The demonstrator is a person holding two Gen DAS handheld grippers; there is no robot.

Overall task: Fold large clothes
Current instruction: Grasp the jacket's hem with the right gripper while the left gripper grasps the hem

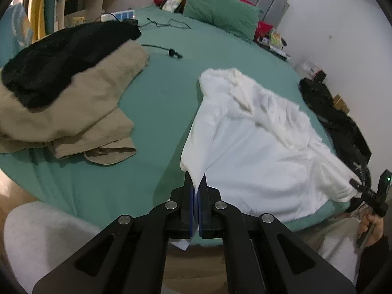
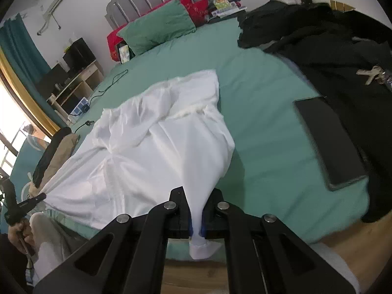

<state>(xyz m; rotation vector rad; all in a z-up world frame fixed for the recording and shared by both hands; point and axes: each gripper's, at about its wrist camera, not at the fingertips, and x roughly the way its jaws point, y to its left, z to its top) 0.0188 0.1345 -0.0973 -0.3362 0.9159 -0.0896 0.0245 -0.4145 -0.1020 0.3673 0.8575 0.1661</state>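
The left gripper (image 1: 197, 183) has its fingers (image 1: 188, 196) pressed together on a corner of the white garment (image 1: 257, 152), and a scrap of the cloth hangs out below them. The right gripper (image 2: 196, 210) is likewise clamped tight on another corner of the same garment (image 2: 152, 152), with a hemmed end poking out beneath its fingers (image 2: 181, 208). Both tools point down at a slant toward the bed (image 1: 156, 103), and the cloth rises in a taut peak from the sheet to each grip. The rest of the white garment lies spread and rumpled on the green sheet, near the bed's near edge.

In the left wrist view, a hand (image 1: 372, 225) grips the handle of the right tool at the far right edge. To the left of the garment sits a pile of tan clothes (image 1: 80, 112) with a black garment (image 1: 61, 58) on top, well apart from it. Beyond the right gripper, a dark flat case (image 2: 330, 139) and a heap of black clothes (image 2: 330, 36) lie on the sheet. A green pillow (image 1: 220, 9) rests at the headboard.
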